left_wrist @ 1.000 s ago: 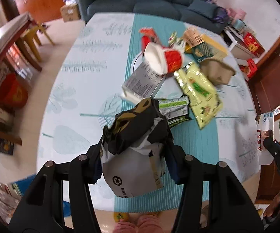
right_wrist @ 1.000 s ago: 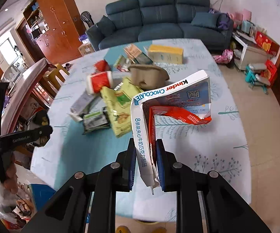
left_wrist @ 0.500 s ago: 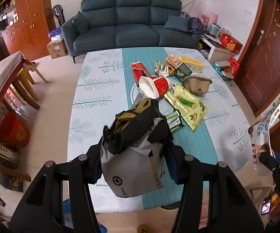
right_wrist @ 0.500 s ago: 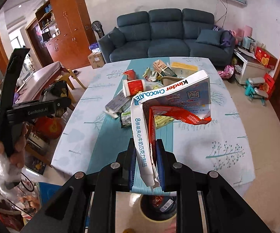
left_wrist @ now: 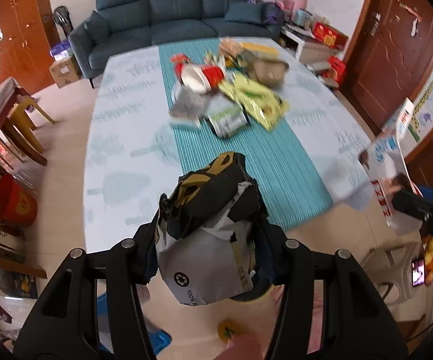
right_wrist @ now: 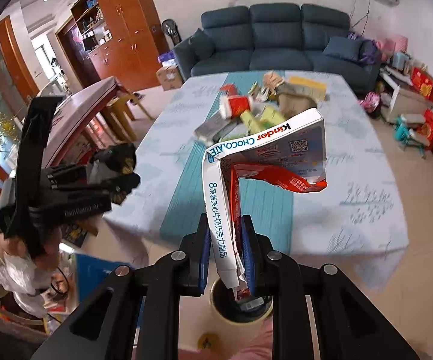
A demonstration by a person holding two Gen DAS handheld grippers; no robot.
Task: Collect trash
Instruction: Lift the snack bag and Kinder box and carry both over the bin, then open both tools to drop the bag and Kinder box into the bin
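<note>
My left gripper (left_wrist: 207,249) is shut on a crumpled black, gold and white bag (left_wrist: 213,210), held past the near edge of the table (left_wrist: 120,150). The flattened white Kinder chocolate box (right_wrist: 276,147) sits in my right gripper (right_wrist: 227,246), which is shut on it. Its lower end hangs right above a round yellow-rimmed bin (right_wrist: 216,306) on the floor. More trash lies mid-table: a red cup (left_wrist: 204,76), a yellow-green packet (left_wrist: 255,102) and a brown tray (left_wrist: 269,70). The left gripper (right_wrist: 120,186) also shows at the left of the right wrist view.
A dark blue sofa (left_wrist: 168,9) stands behind the table. Wooden furniture and yellow stools (left_wrist: 27,120) line the left side, with a red bucket (left_wrist: 13,201) on the floor. A grey plastic stool (left_wrist: 393,267) is at the right. A blue item (right_wrist: 96,273) lies beside the bin.
Both grippers have drawn back from the table with their loads still gripped. The bin has come into the right wrist view under the box. The left view has rolled.
</note>
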